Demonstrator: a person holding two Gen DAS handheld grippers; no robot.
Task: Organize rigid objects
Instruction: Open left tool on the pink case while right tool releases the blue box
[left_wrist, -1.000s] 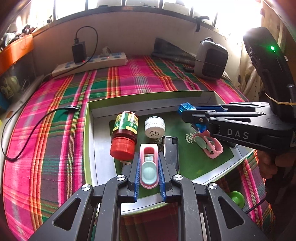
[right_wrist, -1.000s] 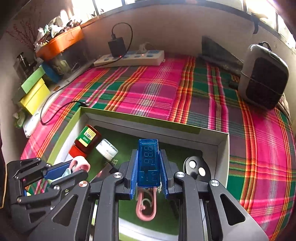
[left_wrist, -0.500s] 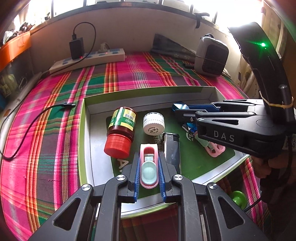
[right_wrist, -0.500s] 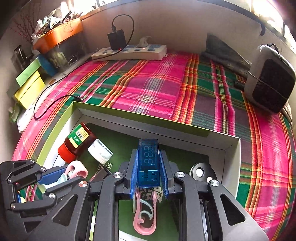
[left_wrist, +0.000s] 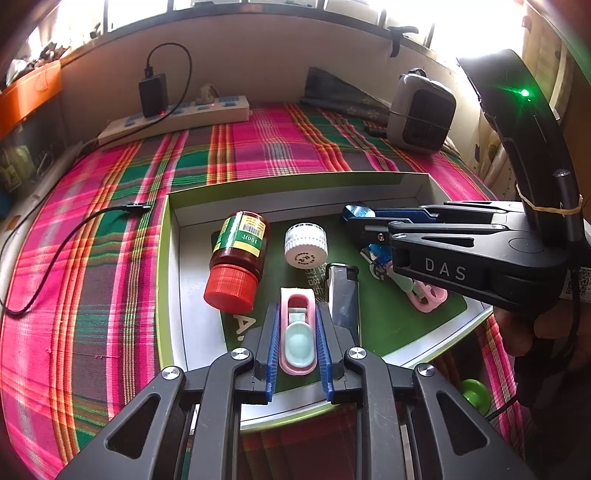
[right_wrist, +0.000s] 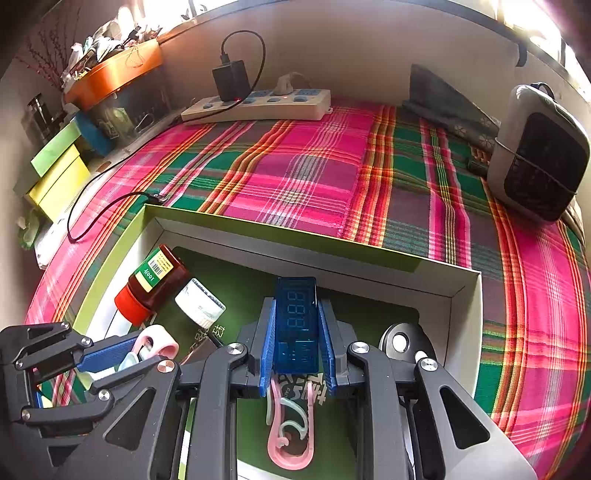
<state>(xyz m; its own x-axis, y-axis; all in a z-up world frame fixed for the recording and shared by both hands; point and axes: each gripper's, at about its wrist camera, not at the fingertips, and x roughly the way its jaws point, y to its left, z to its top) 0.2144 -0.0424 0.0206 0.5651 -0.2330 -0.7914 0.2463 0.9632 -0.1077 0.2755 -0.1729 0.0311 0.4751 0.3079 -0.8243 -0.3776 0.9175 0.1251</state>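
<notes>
A green-rimmed cardboard tray (left_wrist: 295, 181) lies on the plaid cloth. My left gripper (left_wrist: 297, 306) hangs low over its near side. Its jaws are opening, but the blue pads still touch the pink clip (left_wrist: 297, 332) with a mint insert between them. My right gripper (right_wrist: 297, 301) is shut on a translucent blue USB meter (right_wrist: 297, 325) over the tray's right half. In the tray lie a red-capped brown bottle (left_wrist: 236, 254), a white-capped jar (left_wrist: 306, 245), a black lighter (left_wrist: 343, 291), a pink hook clip (right_wrist: 291, 443) and a black key fob (right_wrist: 402, 343).
A power strip (left_wrist: 177, 118) with a black charger sits at the back wall. A grey heater (left_wrist: 421, 114) stands at the back right. A black cable (left_wrist: 74, 236) trails left of the tray. Stacked boxes (right_wrist: 55, 173) line the left edge. A green ball (left_wrist: 474, 395) lies below the tray's near-right corner.
My right gripper has sunk a little toward the tray floor with the blue meter. The left gripper has kept still with the pink clip between its pads.
</notes>
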